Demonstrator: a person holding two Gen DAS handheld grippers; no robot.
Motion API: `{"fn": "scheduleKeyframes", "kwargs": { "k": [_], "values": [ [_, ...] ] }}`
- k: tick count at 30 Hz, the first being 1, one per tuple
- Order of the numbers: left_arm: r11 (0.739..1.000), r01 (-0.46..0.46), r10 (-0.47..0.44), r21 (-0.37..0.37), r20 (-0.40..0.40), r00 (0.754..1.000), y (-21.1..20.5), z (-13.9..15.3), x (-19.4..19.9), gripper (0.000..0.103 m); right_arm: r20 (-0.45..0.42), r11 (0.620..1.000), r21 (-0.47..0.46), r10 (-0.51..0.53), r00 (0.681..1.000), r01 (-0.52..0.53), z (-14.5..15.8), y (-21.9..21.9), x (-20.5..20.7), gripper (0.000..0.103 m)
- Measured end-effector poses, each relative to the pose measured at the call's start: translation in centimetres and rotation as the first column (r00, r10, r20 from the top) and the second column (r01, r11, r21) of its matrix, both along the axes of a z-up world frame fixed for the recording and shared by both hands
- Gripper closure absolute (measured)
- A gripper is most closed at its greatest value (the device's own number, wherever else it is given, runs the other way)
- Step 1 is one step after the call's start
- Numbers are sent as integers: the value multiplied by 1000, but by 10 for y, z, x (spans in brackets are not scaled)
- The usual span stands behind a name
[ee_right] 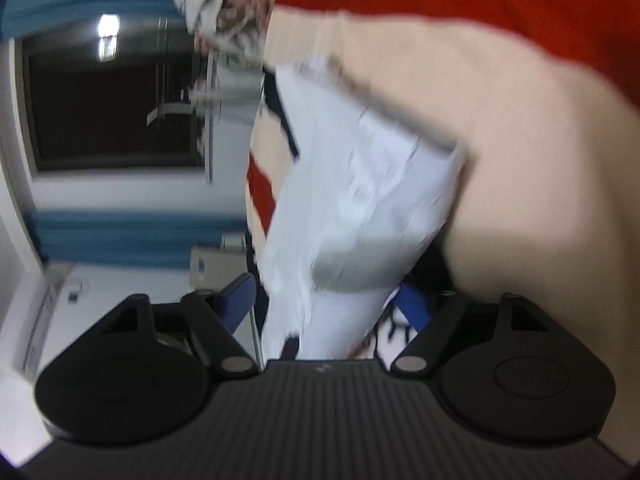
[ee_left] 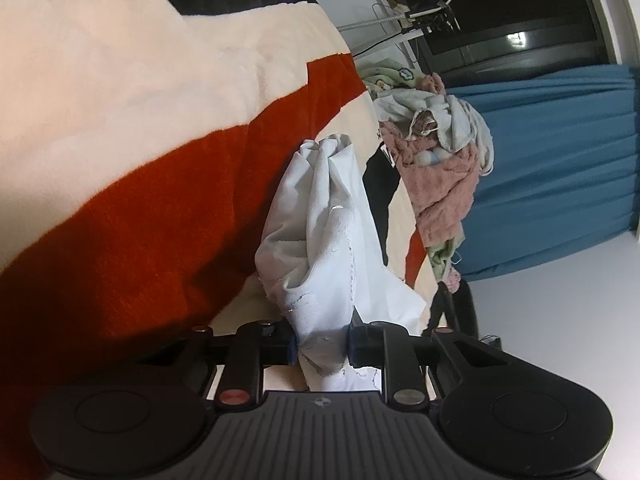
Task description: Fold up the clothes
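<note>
Crumpled white cloth pinched in left claw.

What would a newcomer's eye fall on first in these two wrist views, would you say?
Most likely the white garment, bunched in the middle of the left wrist view and pinched by the left claw. It also runs between the fingers of the right claw, whose view is blurred. Behind it lie the bold red and cream blanket and, at right, a heap of mixed laundry before a blue curtain.
</note>
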State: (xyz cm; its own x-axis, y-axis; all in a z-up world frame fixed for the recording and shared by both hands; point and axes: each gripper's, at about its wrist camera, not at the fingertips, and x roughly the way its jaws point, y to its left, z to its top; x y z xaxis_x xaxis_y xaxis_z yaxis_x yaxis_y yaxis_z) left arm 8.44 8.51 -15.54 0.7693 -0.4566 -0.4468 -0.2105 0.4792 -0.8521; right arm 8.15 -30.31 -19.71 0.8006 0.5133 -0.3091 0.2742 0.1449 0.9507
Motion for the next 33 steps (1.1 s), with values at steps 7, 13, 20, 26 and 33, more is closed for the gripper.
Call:
{"fn": "scheduleKeyframes", "kwargs": {
  "k": [7,13,20,26,33],
  "values": [
    [1000,5,-5,-9,8,1000,1,-1,4,81,-2,987,-48,-154,988,154,-2,-17,-13,43],
    [1000,19,-19,-1,20,1000,0,2,-1,82,10,978,-139,-156,988,156,0,-20,-16,84],
    [998,67,-68,18,45,997,-5,26,-11,84,76,956,-232,-167,983,180,27,-24,-36,86],
    [985,171,-172,10,64,983,-31,75,-7,84,111,939,-229,-237,965,257,84,-44,-54,87],
    [946,318,-321,67,38,946,-113,141,38,84,162,915,-208,-316,935,345,141,-111,-47,87]
  ]
}}
